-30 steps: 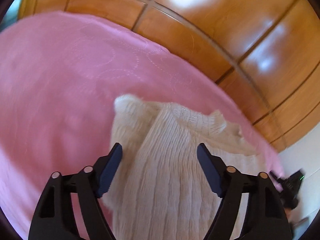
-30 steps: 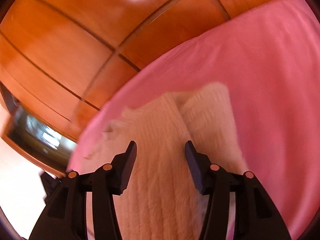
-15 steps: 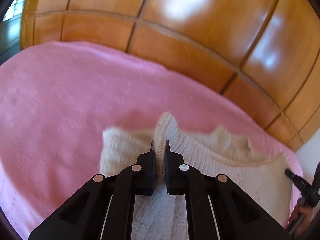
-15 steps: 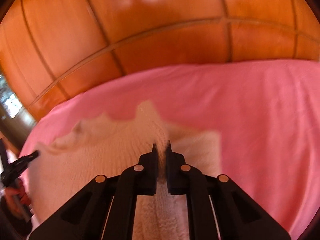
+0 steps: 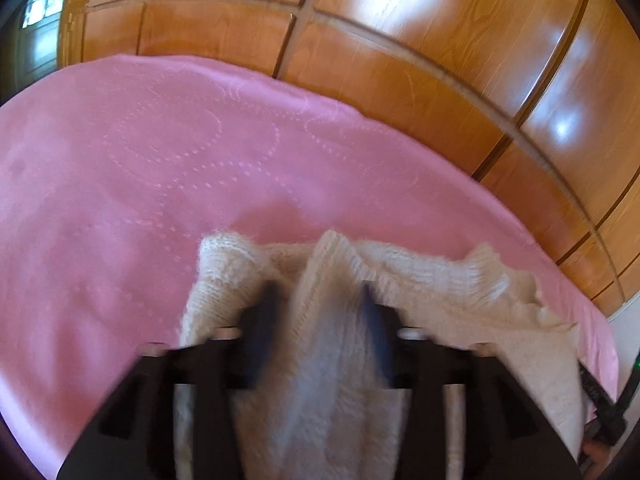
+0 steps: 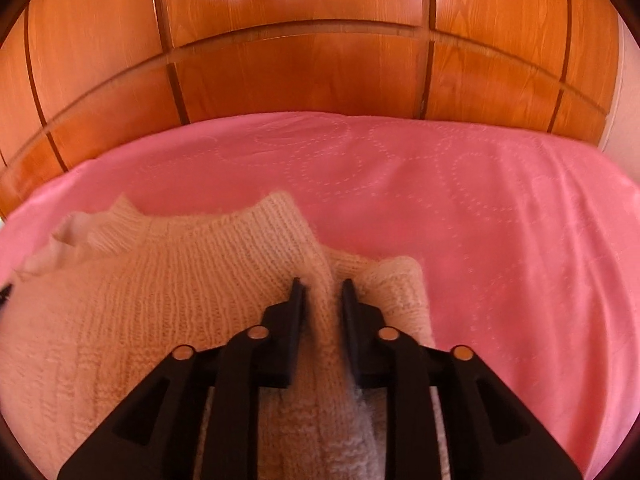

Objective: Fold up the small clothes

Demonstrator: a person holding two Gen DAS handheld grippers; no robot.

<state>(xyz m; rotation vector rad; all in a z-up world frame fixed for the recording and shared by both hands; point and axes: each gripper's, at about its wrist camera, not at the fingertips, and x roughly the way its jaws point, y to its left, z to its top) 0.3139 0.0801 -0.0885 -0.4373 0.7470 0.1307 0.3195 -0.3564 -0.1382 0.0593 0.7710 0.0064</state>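
A cream knitted sweater (image 5: 440,280) lies on a pink bedspread (image 5: 140,168). My left gripper (image 5: 320,300) is blurred, its jaws parted wide, with a raised ridge of the sweater standing loose between them. In the right wrist view the sweater (image 6: 160,288) spreads left, and its folded part lies right of the fingers. My right gripper (image 6: 321,286) has its jaws a little apart with a ridge of knit between them, the pads not pressing it.
A wooden panelled wall (image 5: 400,40) stands behind the bed and also shows in the right wrist view (image 6: 320,40). Pink bedspread (image 6: 500,220) stretches right of the sweater. The other gripper's black tip (image 5: 600,400) shows at the right edge.
Both grippers were shut on pinched ridges of the sweater half a second ago. Now both have opened, the left wider than the right, and the knit stands loose between the jaws.
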